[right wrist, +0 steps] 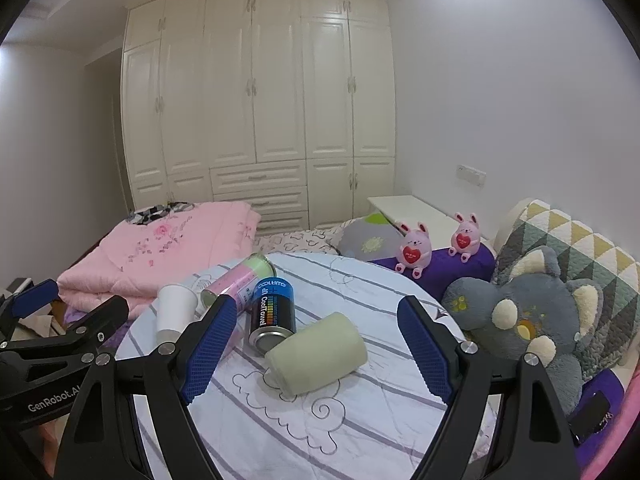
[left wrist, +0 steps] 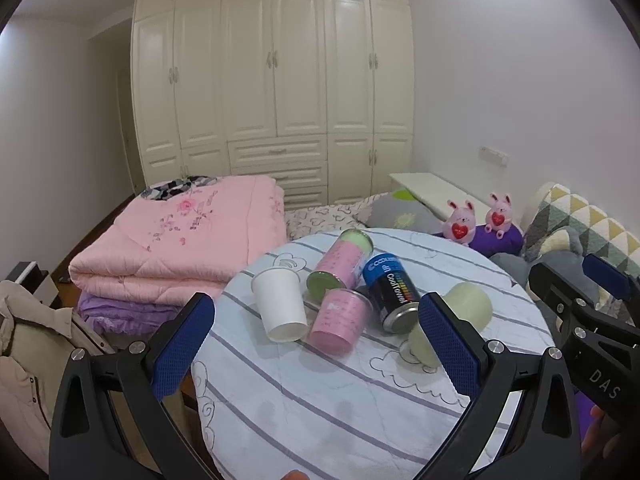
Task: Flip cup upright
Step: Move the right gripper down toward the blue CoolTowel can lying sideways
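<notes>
the round tabletop [right wrist: 360,420], covered in a striped cloth, carries five containers lying on their sides. the pale green cup [right wrist: 316,354] lies nearest the right gripper [right wrist: 316,350], directly ahead and between the lines of its two blue fingers [right wrist: 208,344], which stand wide apart with nothing in them. the cup's long axis runs obliquely across the gap, one end toward the lower left and nearer the camera, the other toward the upper right; which end is the mouth cannot be told here. it appears to rest on the cloth, apart from both fingers.

the left gripper [left wrist: 316,350] is likewise spread wide and empty. in its view the same pale green cup [left wrist: 460,316] lies partly behind the right-hand finger, off the gripper's centre line, so the right hand is judged the better placed for it. the white paper cup [left wrist: 280,306] lies ahead of the left gripper, its wide mouth toward the camera.

obstacles: the black and blue can [right wrist: 272,312] lies just beside the pale green cup on its far left, close enough that a finger closing from that side may nudge it. two pink-labelled canisters [left wrist: 342,292] lie between the can and the white paper cup. a grey plush toy [right wrist: 528,320] sits off the tabletop's right edge, well clear of the cup. judged stage: approach, grasp not yet made.
</notes>
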`<action>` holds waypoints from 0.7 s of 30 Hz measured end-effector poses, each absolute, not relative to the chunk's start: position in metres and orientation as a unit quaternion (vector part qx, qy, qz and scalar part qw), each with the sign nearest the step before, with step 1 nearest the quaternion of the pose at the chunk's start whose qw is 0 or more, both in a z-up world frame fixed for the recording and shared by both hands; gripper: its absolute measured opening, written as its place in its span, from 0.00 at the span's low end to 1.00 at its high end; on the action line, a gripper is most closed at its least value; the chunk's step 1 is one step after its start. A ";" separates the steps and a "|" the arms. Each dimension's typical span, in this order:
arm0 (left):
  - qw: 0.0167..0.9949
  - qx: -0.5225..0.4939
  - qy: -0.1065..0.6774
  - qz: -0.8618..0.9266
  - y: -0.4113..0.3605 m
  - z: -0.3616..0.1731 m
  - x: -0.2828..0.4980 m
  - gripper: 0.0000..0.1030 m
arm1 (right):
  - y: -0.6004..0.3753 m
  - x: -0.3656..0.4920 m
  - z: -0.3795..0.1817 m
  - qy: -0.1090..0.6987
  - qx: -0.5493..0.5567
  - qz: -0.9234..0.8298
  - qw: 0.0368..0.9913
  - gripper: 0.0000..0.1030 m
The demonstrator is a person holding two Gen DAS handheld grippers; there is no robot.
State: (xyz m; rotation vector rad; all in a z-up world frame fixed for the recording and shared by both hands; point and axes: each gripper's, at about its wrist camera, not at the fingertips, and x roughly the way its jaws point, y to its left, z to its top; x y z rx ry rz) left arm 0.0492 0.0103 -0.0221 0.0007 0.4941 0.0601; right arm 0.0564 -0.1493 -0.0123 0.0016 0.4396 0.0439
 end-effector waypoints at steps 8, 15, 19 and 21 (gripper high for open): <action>0.962 -0.005 0.271 0.037 0.021 -0.034 0.093 1.00 | -0.134 0.101 -0.025 0.254 -0.010 0.033 0.967 0.82; 0.950 -0.008 0.309 0.041 0.035 -0.051 0.140 1.00 | -0.122 0.157 -0.044 0.311 -0.024 0.048 0.949 0.82; 0.943 -0.013 0.329 0.047 0.042 -0.063 0.165 1.00 | -0.115 0.190 -0.056 0.353 -0.023 0.059 0.933 0.82; 0.941 -0.021 0.334 0.052 0.047 -0.068 0.174 1.00 | -0.112 0.202 -0.061 0.370 -0.023 0.069 0.926 0.82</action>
